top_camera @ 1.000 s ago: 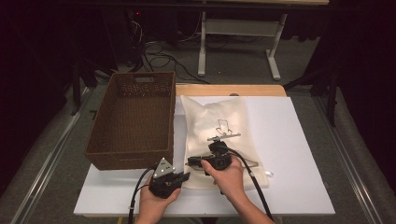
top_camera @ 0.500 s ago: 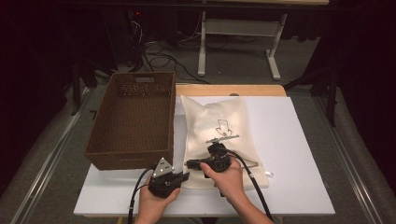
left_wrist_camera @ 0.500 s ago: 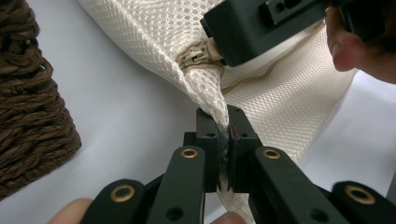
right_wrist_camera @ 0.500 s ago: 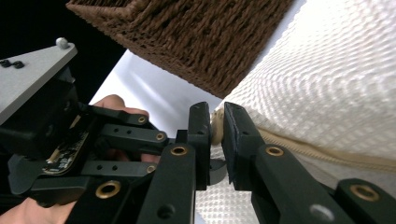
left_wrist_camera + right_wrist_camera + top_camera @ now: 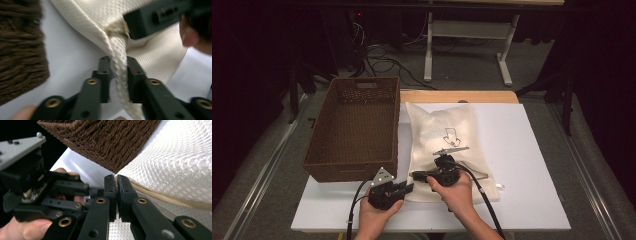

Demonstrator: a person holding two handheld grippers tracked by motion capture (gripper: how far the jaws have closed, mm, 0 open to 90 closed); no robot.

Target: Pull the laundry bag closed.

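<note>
A cream mesh bag [image 5: 442, 125] with a zipper lies flat on the white table [image 5: 522, 150]. My right gripper [image 5: 414, 175] is at the bag's near left edge. In the right gripper view its jaws [image 5: 116, 178] are shut on the bag's [image 5: 180, 165] zipper hem. My left gripper [image 5: 409, 187] sits just below it at the same corner. In the left gripper view a raised fold of the bag [image 5: 100, 15] runs between its jaws [image 5: 118, 62], which have just been opening and stand slightly apart around it. The right gripper [image 5: 125, 27] pinches that fold farther along.
A brown wicker basket [image 5: 354, 125] stands on the table's left side, its near right corner close to both grippers [image 5: 107, 140]. The right half of the table is bare white. Beyond the far edge are a wooden strip, cables and a desk frame.
</note>
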